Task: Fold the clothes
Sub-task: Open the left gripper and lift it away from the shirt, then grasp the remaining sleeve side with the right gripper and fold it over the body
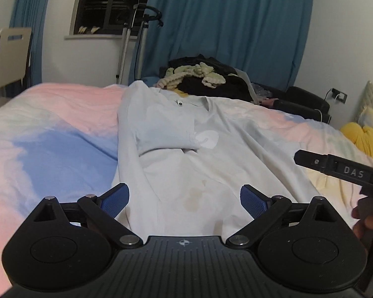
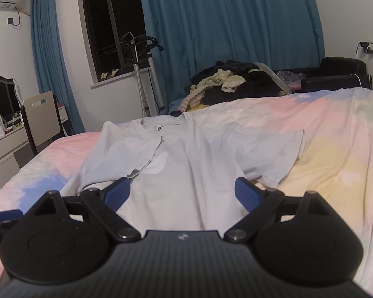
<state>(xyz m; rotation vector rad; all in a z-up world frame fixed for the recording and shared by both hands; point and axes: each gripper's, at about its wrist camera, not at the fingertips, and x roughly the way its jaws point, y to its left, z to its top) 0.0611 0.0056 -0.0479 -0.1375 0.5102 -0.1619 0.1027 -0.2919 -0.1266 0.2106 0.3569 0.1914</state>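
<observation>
White t-shirt (image 1: 176, 159) lies front-up on the bed (image 1: 49, 149), collar (image 2: 161, 125) toward the far edge. Its left-side sleeve (image 1: 166, 134) is folded in over the chest; the other sleeve (image 2: 268, 144) is spread flat on the pastel bedspread. Faint yellowish stain (image 1: 194, 196) near the hem.

My left gripper (image 1: 184, 202) hovers over the hem, blue fingers (image 1: 114, 202) wide apart, nothing between them. My right gripper (image 2: 182, 195) is also above the lower shirt, fingers (image 2: 246, 193) apart and empty. The left view shows the right gripper's body marked "DAS" coming in from the right, with part of a hand (image 1: 368, 217) below it.

Beyond the bed: pile of dark and cream clothes (image 1: 199, 77), blue curtains (image 1: 223, 24), dark window (image 2: 112, 24), chair (image 2: 42, 121).
</observation>
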